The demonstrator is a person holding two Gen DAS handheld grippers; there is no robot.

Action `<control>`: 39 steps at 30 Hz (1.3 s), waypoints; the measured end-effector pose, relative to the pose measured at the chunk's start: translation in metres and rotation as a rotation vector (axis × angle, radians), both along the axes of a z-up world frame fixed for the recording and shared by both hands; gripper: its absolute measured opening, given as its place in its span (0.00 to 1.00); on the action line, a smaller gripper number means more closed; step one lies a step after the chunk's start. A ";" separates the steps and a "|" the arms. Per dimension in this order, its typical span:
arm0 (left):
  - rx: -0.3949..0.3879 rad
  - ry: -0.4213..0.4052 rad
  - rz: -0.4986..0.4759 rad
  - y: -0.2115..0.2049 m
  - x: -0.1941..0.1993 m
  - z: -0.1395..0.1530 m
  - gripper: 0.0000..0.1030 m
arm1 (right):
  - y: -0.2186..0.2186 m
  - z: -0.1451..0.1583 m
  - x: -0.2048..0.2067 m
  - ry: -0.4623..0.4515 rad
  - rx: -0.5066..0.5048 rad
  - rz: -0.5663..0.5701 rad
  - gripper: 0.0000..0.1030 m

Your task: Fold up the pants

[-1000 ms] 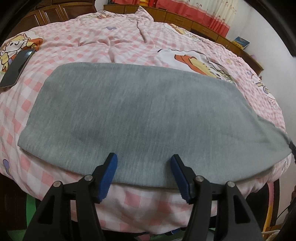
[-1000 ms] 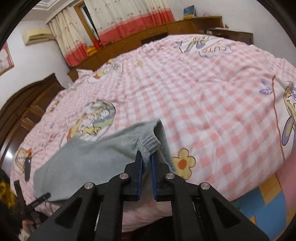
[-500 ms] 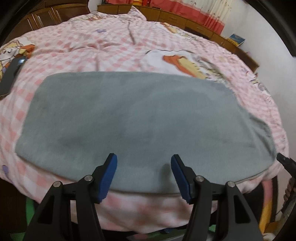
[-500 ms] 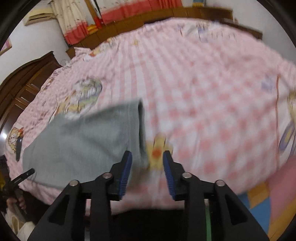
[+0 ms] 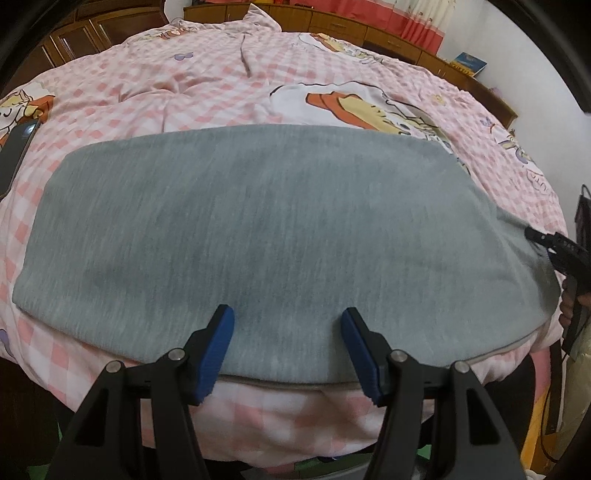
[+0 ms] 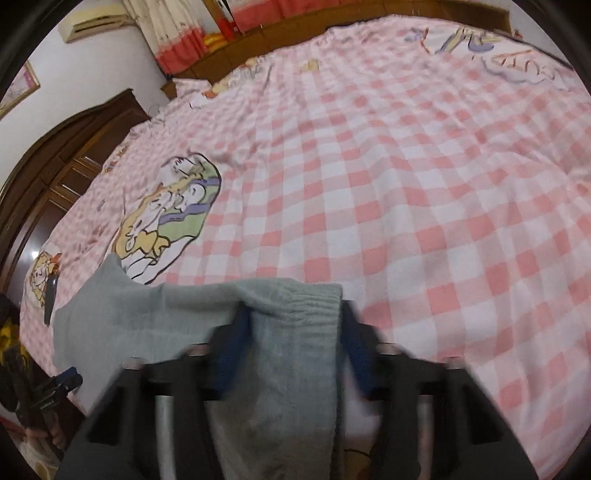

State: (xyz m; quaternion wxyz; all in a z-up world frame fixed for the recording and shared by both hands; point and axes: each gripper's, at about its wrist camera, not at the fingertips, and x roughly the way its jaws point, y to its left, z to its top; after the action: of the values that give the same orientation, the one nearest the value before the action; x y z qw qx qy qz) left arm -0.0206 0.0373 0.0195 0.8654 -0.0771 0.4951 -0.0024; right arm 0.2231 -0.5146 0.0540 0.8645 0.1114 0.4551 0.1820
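Grey pants (image 5: 266, 229) lie flat and folded lengthwise across the near edge of a pink checked bed. My left gripper (image 5: 288, 343) is open, its blue pads over the near edge of the pants at mid length, holding nothing. In the right wrist view the ribbed cuff end of the pants (image 6: 291, 306) lies between the open jaws of my right gripper (image 6: 295, 343), and grey cloth hangs down between the fingers. The right gripper also shows in the left wrist view (image 5: 554, 247) at the pants' right end.
The bed (image 6: 406, 184) has a pink and white checked cover with cartoon prints. A dark phone (image 5: 14, 155) lies on the bed at the left. Wooden cabinets (image 5: 369, 29) and red curtains line the far wall. A wooden wardrobe (image 6: 55, 155) stands at the left.
My right gripper let go of the cuff, opened wide and came back around the cuff end. The pants' right end dropped flat. My left gripper stayed open and barely moved.
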 end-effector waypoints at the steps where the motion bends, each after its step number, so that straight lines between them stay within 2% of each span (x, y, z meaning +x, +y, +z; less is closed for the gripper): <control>1: 0.009 0.000 -0.001 -0.001 0.001 -0.001 0.63 | -0.001 0.004 -0.004 -0.021 -0.004 -0.017 0.25; 3: 0.030 -0.002 -0.008 -0.005 0.001 -0.003 0.65 | -0.001 0.014 -0.014 -0.078 -0.056 -0.072 0.25; 6: 0.068 -0.005 -0.021 -0.011 0.000 -0.006 0.67 | 0.004 -0.001 0.001 -0.034 -0.102 -0.077 0.25; 9: 0.084 -0.005 -0.023 -0.013 0.001 -0.009 0.69 | 0.010 -0.021 0.013 -0.031 -0.142 -0.060 0.31; 11: 0.083 -0.006 -0.025 -0.013 0.001 -0.009 0.69 | 0.008 -0.018 0.012 -0.032 -0.133 -0.055 0.33; 14: 0.081 -0.008 -0.025 -0.012 0.000 -0.010 0.71 | -0.002 -0.001 0.006 -0.009 -0.123 -0.041 0.35; 18: 0.083 -0.013 -0.025 -0.014 0.000 -0.010 0.76 | -0.016 0.042 -0.021 -0.101 -0.204 -0.126 0.35; 21: 0.087 -0.018 -0.027 -0.016 -0.001 -0.010 0.78 | -0.012 0.054 -0.037 -0.107 -0.138 -0.065 0.35; 24: 0.086 -0.023 -0.029 -0.017 0.000 -0.011 0.79 | 0.011 0.040 -0.050 -0.052 -0.148 0.016 0.35; 27: 0.085 -0.027 -0.031 -0.017 0.000 -0.011 0.79 | 0.030 0.012 -0.065 0.013 -0.215 0.060 0.35; 29: 0.086 -0.025 -0.032 -0.017 0.000 -0.011 0.79 | 0.035 0.000 -0.080 -0.007 -0.277 0.063 0.31; 32: 0.086 -0.022 -0.036 -0.017 -0.001 -0.012 0.81 | 0.035 -0.006 -0.094 -0.044 -0.320 0.070 0.28; 36: 0.077 -0.011 -0.039 -0.016 0.000 -0.013 0.86 | 0.031 -0.005 -0.096 -0.014 -0.332 0.076 0.29; 39: 0.074 -0.010 -0.072 -0.014 -0.002 -0.010 0.86 | 0.036 0.001 -0.101 0.009 -0.360 0.057 0.30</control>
State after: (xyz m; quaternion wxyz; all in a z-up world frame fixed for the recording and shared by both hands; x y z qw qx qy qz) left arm -0.0225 0.0229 0.0096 0.8695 -0.0271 0.4929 -0.0157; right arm 0.1225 -0.4781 0.0554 0.8630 -0.0573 0.4872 0.1213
